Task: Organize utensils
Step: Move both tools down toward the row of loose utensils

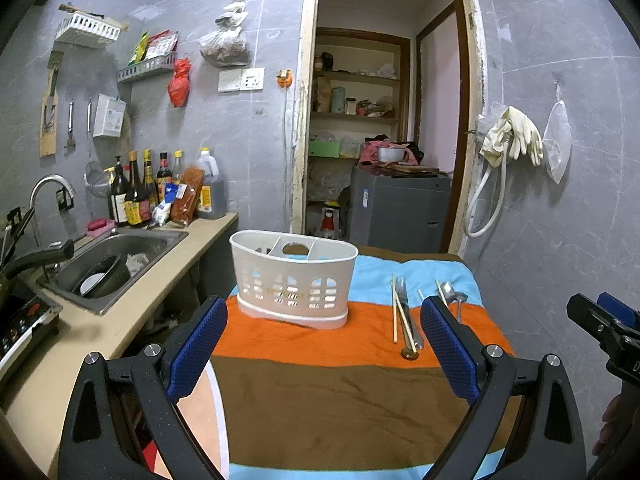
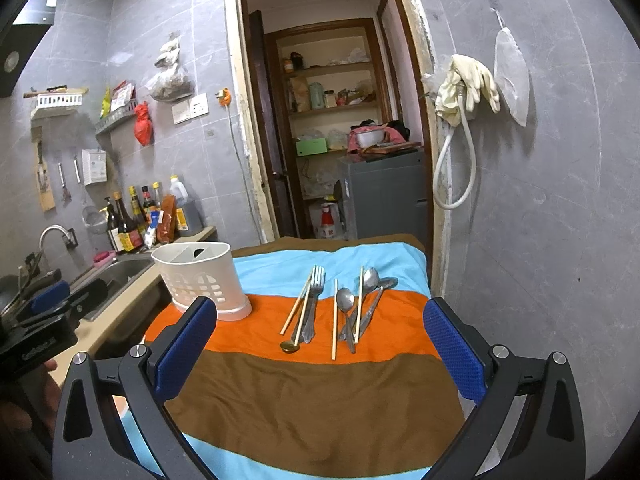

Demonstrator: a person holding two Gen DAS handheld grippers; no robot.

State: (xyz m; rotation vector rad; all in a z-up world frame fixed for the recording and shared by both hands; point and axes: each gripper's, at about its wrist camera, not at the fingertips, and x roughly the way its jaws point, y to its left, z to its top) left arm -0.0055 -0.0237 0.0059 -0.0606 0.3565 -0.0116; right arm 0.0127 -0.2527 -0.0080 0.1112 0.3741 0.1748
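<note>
- Right wrist view: the right gripper hangs above the striped cloth on the desk, its blue-padded jaws spread wide with nothing between them.
- At 12 o'clock from that gripper, on the orange band, lie the utensils: a fork crossed by a pair of wooden chopsticks, with a small brass-coloured spoon at the near end.
- Toward 1 o'clock, a single chopstick lies just beside a steel spoon; two more spoons and another chopstick overlap to the right of it.
- At 11 o'clock stands the white utensil caddy, upright on the cloth's left edge, its divided compartments showing no utensils.
- The left gripper appears at 9 o'clock in this view, black with a blue pad, held by a hand.
- Left wrist view: the left gripper is likewise wide apart and holds nothing; the caddy sits at 12 o'clock, the utensils at 1 o'clock.
- A steel sink lies at 10 o'clock, with sauce bottles behind it against the tiled wall.
</note>
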